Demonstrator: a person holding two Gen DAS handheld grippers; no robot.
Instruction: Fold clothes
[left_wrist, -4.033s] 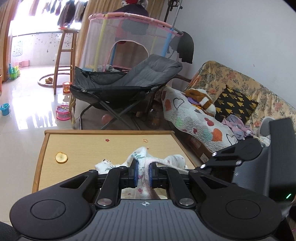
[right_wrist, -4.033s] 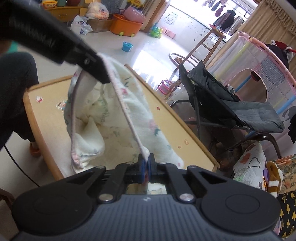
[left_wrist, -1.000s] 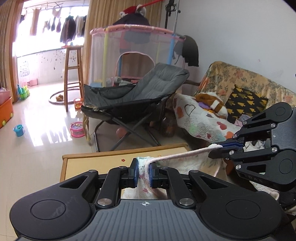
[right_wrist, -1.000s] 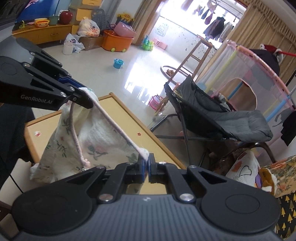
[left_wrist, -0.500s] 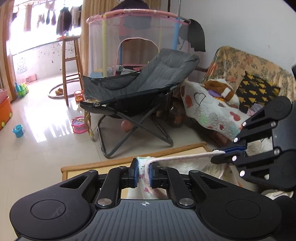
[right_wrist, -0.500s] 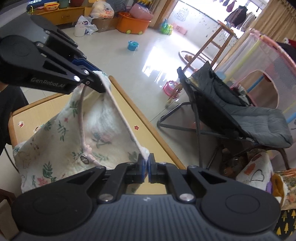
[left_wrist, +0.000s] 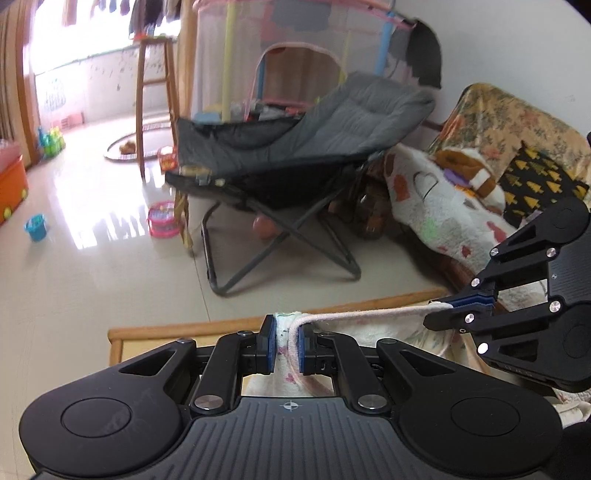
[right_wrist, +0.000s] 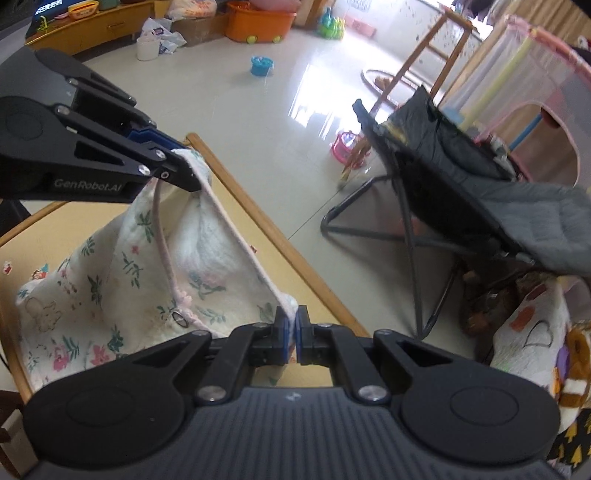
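We've got the left gripper (left_wrist: 286, 345) pinching one corner of the floral cloth (right_wrist: 110, 280) and the right gripper (right_wrist: 290, 334) pinching another. Its pink hem is stretched between them, the rest draping onto the table (right_wrist: 258, 218).

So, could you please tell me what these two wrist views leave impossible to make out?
- Near part of the floral garment: hidden behind the right gripper body, right wrist view.
- Most of the wooden table: covered by the left gripper body, left wrist view.
- The person: no hand in either view.
- Folding chair: blurred in both views.
- Garment type: too bunched to tell.
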